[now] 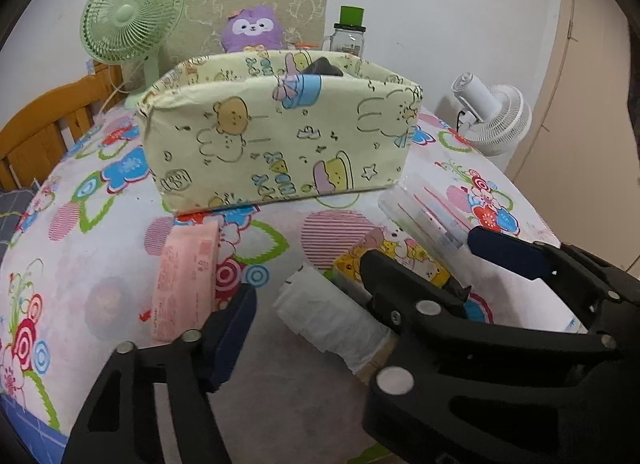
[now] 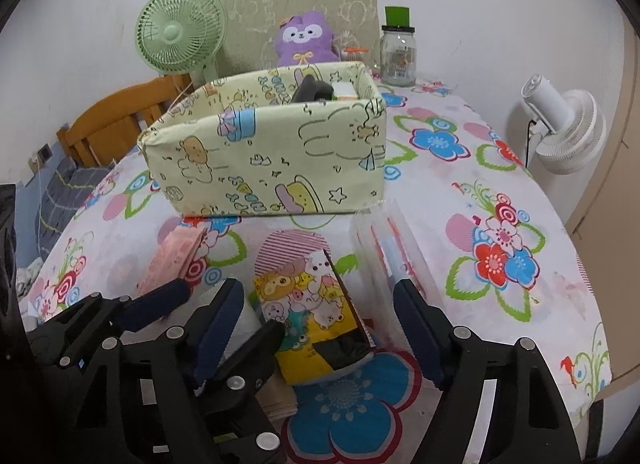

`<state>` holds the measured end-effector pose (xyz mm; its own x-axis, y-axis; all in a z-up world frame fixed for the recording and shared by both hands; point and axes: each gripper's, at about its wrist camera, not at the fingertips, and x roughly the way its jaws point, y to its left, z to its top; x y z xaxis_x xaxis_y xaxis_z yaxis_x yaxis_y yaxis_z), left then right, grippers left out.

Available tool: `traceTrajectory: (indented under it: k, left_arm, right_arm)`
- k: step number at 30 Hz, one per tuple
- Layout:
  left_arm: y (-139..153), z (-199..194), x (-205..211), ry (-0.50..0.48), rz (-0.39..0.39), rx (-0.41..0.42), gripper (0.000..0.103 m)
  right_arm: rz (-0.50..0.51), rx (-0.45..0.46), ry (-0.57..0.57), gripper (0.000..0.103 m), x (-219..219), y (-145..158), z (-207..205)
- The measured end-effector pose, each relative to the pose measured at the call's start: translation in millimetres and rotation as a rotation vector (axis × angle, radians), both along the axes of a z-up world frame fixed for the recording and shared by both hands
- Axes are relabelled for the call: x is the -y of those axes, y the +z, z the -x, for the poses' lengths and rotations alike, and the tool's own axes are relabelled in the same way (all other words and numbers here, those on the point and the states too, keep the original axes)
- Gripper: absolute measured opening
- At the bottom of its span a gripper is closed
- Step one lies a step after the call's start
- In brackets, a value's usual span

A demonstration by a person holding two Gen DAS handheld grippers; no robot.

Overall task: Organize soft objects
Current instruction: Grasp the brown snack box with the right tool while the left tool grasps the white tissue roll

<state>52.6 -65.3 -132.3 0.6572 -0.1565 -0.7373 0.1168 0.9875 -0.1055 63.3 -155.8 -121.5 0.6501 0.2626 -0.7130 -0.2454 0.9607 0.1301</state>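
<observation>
A pale yellow cartoon-print fabric box (image 1: 280,136) (image 2: 272,152) stands mid-table with a dark item and a white item inside. In front of it lie a pink tissue pack (image 1: 186,280) (image 2: 170,260), a white rolled cloth (image 1: 336,320) (image 2: 246,328), a yellow cartoon packet (image 2: 312,308) (image 1: 400,256) and a clear plastic pouch (image 1: 428,216) (image 2: 396,252). My left gripper (image 1: 304,304) is open around the white roll. My right gripper (image 2: 316,324) is open around the yellow packet; the two grippers sit side by side.
A green fan (image 1: 128,28), purple plush (image 1: 254,28) and glass jar with green lid (image 2: 398,52) stand at the back by the wall. A white fan (image 2: 564,124) is off the right edge. A wooden chair (image 1: 44,132) is at left. The flowered tablecloth (image 2: 500,192) covers the table.
</observation>
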Motion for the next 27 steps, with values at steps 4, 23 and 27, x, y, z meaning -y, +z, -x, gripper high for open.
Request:
traceTrajectory:
  k: [4, 23, 27]
  left_arm:
    - [1, 2, 3, -0.033, 0.017, 0.0, 0.049]
    - [-4, 1, -10, -0.019, -0.025, -0.019, 0.051]
    - [-8, -1, -13, -0.013, -0.025, -0.028, 0.061]
  right_arm:
    - [-0.01, -0.019, 0.001, 0.073, 0, -3, -3]
    - [-0.021, -0.057, 0.045, 0.064, -18, -13, -9]
    - [-0.012, -0.069, 0.045, 0.052, -21, -17, -12]
